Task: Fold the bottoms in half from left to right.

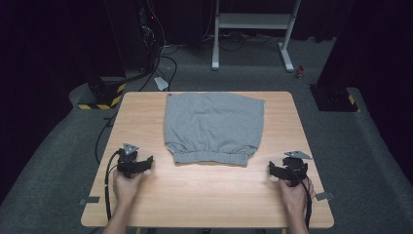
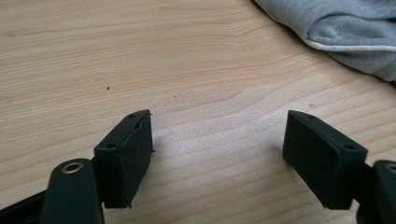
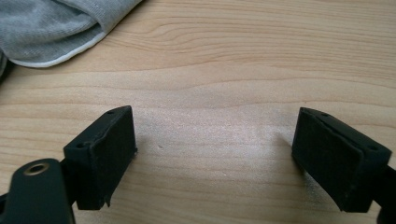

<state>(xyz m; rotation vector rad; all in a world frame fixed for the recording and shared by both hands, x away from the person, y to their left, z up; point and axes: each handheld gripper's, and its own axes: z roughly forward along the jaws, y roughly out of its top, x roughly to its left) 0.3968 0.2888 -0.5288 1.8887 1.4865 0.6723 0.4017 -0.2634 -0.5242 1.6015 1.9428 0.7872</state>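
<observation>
Grey shorts [image 1: 214, 127] lie flat mid-table, waistband nearest the person, long axis running 9 to 3. From the left gripper [image 1: 146, 162] they sit at 2 o'clock; from the right gripper [image 1: 272, 169], at 10 — both near, neither touching. Both grippers rest on the table [image 1: 204, 195], jaws spread wide, holding nothing.

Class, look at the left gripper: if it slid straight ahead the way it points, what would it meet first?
Probably bare table; the left gripper, jaws open, has the grey garment off to one side, though depth is unclear.
</observation>
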